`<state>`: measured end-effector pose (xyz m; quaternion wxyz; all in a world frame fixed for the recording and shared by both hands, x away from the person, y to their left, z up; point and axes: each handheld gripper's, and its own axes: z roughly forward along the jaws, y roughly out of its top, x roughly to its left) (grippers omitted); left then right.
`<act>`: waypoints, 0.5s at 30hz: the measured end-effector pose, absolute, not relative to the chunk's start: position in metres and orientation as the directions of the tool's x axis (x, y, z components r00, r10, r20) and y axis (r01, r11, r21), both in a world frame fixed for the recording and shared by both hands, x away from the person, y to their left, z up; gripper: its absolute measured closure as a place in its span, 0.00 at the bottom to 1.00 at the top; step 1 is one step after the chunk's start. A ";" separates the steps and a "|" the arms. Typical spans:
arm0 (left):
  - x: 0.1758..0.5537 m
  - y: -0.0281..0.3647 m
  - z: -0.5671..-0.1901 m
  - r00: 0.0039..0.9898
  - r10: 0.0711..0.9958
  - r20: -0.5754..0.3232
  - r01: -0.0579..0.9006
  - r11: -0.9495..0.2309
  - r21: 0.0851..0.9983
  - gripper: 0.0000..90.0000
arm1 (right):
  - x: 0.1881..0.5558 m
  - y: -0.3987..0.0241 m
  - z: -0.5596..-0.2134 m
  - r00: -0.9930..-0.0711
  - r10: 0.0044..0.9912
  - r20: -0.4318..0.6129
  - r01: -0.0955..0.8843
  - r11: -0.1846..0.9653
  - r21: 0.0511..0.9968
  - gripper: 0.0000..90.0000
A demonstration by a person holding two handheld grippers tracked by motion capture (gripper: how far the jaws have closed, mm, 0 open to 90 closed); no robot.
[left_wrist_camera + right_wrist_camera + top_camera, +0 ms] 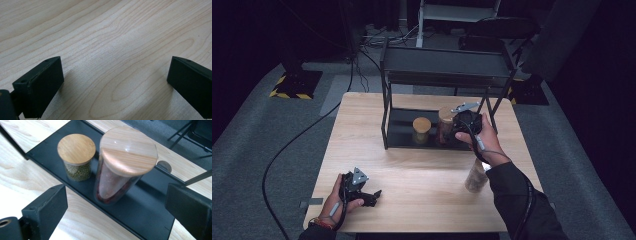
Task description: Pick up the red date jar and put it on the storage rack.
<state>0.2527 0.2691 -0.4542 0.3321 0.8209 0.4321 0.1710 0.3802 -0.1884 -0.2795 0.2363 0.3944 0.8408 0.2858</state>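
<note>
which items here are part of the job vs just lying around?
In the job:
- tall jar of red contents, on the rack's bottom shelf, right gripper open in front of it
- short jar of green contents beside it
- third jar on the table

Lying about:
- left gripper, open, over bare table
- floor cables
- chair behind
</note>
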 end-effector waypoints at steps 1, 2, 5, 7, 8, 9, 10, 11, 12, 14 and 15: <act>0.253 0.269 -0.454 0.568 0.823 -0.006 0.596 -0.406 0.693 0.00 | 0.378 -0.190 -0.279 -0.584 0.793 -0.176 0.521 0.532 0.668 0.05; 0.253 0.269 -0.454 0.568 0.823 -0.006 0.596 -0.406 0.693 0.01 | 0.375 -0.193 -0.278 -0.586 0.790 -0.177 0.516 0.533 0.670 0.05; 0.253 0.269 -0.454 0.568 0.823 -0.007 0.596 -0.406 0.693 0.00 | 0.366 -0.200 -0.277 -0.595 0.783 -0.181 0.501 0.538 0.677 0.05; 0.253 0.269 -0.454 0.568 0.823 -0.006 0.596 -0.406 0.693 0.00 | 0.360 -0.205 -0.276 -0.601 0.778 -0.182 0.494 0.541 0.681 0.05; 0.253 0.269 -0.454 0.568 0.823 -0.006 0.596 -0.406 0.693 0.00 | 0.357 -0.208 -0.275 -0.605 0.774 -0.186 0.488 0.546 0.681 0.05; 0.253 0.269 -0.454 0.568 0.823 -0.007 0.596 -0.406 0.693 0.00 | 0.353 -0.211 -0.275 -0.607 0.772 -0.187 0.484 0.546 0.684 0.05; 0.253 0.269 -0.454 0.568 0.823 -0.006 0.596 -0.406 0.693 0.00 | 0.350 -0.213 -0.275 -0.608 0.772 -0.185 0.483 0.545 0.686 0.05; 0.253 0.269 -0.454 0.568 0.823 -0.006 0.596 -0.406 0.693 0.00 | 0.347 -0.216 -0.275 -0.612 0.769 -0.185 0.478 0.545 0.688 0.05; 0.253 0.269 -0.454 0.568 0.823 -0.006 0.596 -0.406 0.693 0.00 | 0.344 -0.219 -0.275 -0.616 0.766 -0.184 0.474 0.547 0.690 0.04; 0.253 0.269 -0.454 0.568 0.823 -0.006 0.596 -0.406 0.693 0.00 | 0.339 -0.224 -0.275 -0.624 0.760 -0.183 0.465 0.550 0.694 0.04; 0.253 0.269 -0.454 0.568 0.823 -0.006 0.596 -0.406 0.693 0.00 | 0.336 -0.227 -0.276 -0.626 0.758 -0.183 0.462 0.550 0.696 0.04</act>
